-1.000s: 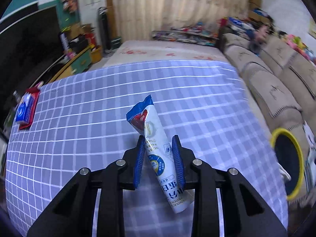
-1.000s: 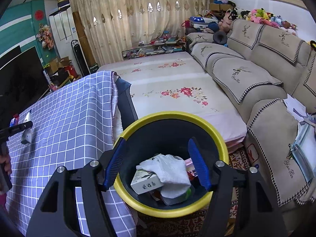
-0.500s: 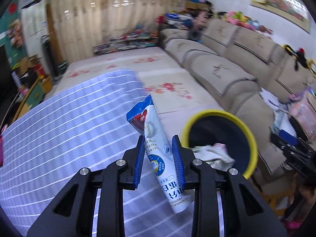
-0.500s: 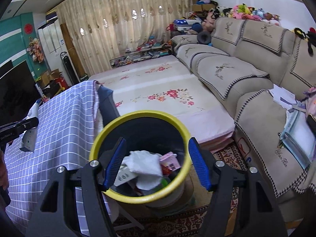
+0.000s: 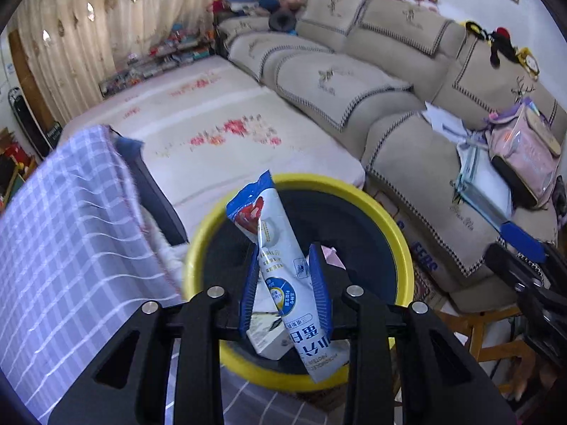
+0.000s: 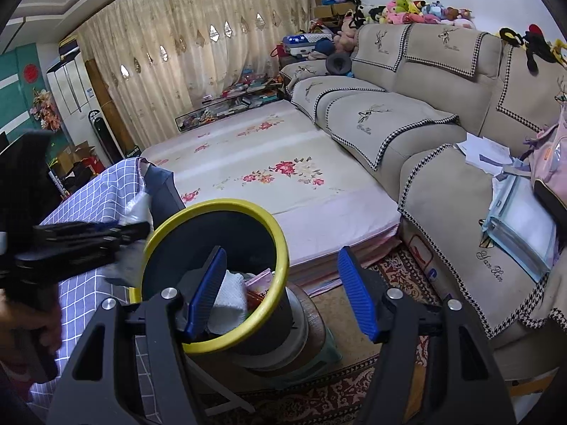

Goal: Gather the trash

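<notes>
Two fingers [image 5: 319,287] around wrapper [image 5: 280,265]

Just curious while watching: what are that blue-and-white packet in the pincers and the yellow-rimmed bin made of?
Packet: looks like thin glossy plastic film, printed, creased, with a crimped end. Bin: probably moulded plastic, with a smooth shiny yellow rim and a dark matte inside; I can't be sure.

Both grippers, the left gripper [image 5: 285,283] and the right gripper [image 6: 280,292], are black angular frames with ribbed blue pads [image 6: 354,294] (silver screws [image 5: 213,291] at each joint).
</notes>
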`<state>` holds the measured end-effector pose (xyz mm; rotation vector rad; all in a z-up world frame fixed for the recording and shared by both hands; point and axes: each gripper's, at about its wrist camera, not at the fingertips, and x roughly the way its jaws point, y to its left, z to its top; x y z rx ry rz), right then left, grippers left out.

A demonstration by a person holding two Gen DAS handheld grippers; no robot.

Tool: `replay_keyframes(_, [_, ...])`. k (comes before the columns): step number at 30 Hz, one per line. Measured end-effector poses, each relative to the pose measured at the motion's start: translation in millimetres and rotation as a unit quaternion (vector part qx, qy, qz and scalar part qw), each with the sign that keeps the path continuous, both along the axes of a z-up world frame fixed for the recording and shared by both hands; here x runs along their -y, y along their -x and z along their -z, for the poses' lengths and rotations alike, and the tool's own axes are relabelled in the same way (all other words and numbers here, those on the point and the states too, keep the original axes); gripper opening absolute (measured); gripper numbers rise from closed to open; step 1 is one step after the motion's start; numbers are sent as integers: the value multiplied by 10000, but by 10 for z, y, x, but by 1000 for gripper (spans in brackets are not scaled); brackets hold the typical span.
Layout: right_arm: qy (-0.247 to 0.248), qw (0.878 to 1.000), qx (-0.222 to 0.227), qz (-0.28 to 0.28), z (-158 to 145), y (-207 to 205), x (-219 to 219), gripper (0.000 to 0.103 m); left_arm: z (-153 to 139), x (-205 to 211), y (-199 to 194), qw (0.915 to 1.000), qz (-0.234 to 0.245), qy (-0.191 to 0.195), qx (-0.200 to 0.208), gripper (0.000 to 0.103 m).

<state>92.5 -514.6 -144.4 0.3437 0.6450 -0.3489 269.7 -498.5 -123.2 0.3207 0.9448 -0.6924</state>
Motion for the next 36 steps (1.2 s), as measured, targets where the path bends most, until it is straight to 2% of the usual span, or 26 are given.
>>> replay_keyframes(2, [-10,10000,-14,6,7,8,7,63,122,37,-89,9999,-9,-11,-127,50])
replay_keyframes(3, [-18,10000,-20,6,8,8,10,63,168,49,-123,9999,-45,-25,-113,66])
replay_keyframes(6, [-26,10000,-18,-19,-4,10,-31,63,196,-42,-192,9998,-161,32,-87,71])
replay_keyframes(8, [-23,10000,-7,-70,-20,7,-78,63,119,-161,-165,9997,-193,156,-81,76])
replay_keyframes(10, [-17,9999,4,-117,-36,1,-118,63,-26,-348,-86,9991,-292,305,102,80])
replay_keyframes(13, [17,9997,-3,-245,-70,-11,-280,66,-355,-894,149,9947,-589,702,469,92])
replay_keyframes(16, [95,9987,39,-498,-137,-8,-513,70,-648,-1506,431,9876,-942,920,856,98])
replay_keyframes(19, [199,9967,109,-781,-209,7,-772,74,-863,-2168,754,9767,-1491,937,1225,98])
replay_keyframes(25, [370,9891,477,-1347,-487,79,-1366,88,-1056,-3311,1282,9503,-2567,800,1571,98])
replay_keyframes(27, [441,9869,568,-1443,-588,111,-1519,93,-1086,-3579,1446,9425,-2780,756,1691,98])
replay_keyframes(30, [505,9839,665,-1583,-721,163,-1691,96,-1165,-3993,1676,9317,-3052,731,1828,98])
replay_keyframes(33, [562,9812,725,-1696,-839,234,-1852,96,-1236,-4358,1928,9220,-3225,883,1953,98])
replay_keyframes(36, [624,9792,775,-1768,-919,336,-1999,96,-1302,-4581,2164,9162,-3268,893,2142,98])
